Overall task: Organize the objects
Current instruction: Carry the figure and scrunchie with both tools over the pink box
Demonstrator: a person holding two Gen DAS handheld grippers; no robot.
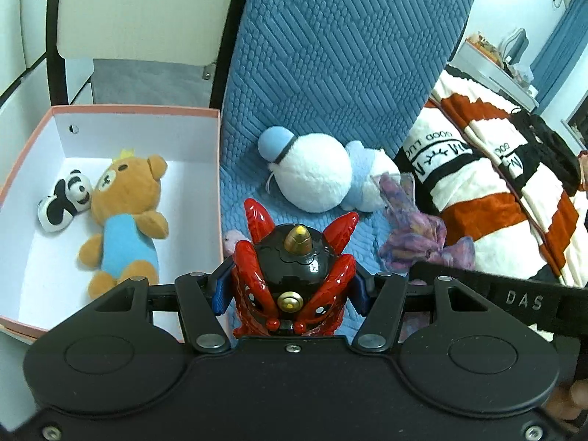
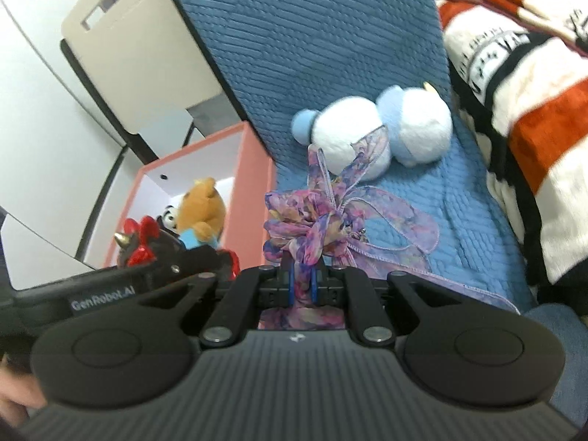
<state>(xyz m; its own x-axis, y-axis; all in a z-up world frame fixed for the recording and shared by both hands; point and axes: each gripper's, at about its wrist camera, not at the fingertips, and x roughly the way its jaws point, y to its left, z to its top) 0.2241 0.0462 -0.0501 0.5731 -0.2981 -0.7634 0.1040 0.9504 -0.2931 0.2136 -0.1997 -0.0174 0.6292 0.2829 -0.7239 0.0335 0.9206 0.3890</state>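
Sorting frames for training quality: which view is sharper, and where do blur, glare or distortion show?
Left wrist view: sharp; small glare spots on the glossy red and black toy; fisheye bends the pink box rim. Right wrist view: softer, the white and blue plush and striped blanket smeared; purple ribbon comparatively crisp.

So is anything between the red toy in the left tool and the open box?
Nothing visible. The red toy, shut in the left tool, sits just right of the box; only its near wall lies between, and the top is open.

Red-and-black toy (image 1: 290, 279), purple floral ribbon (image 2: 330, 217), pink box (image 1: 22, 158), textured blue cover (image 1: 330, 55).
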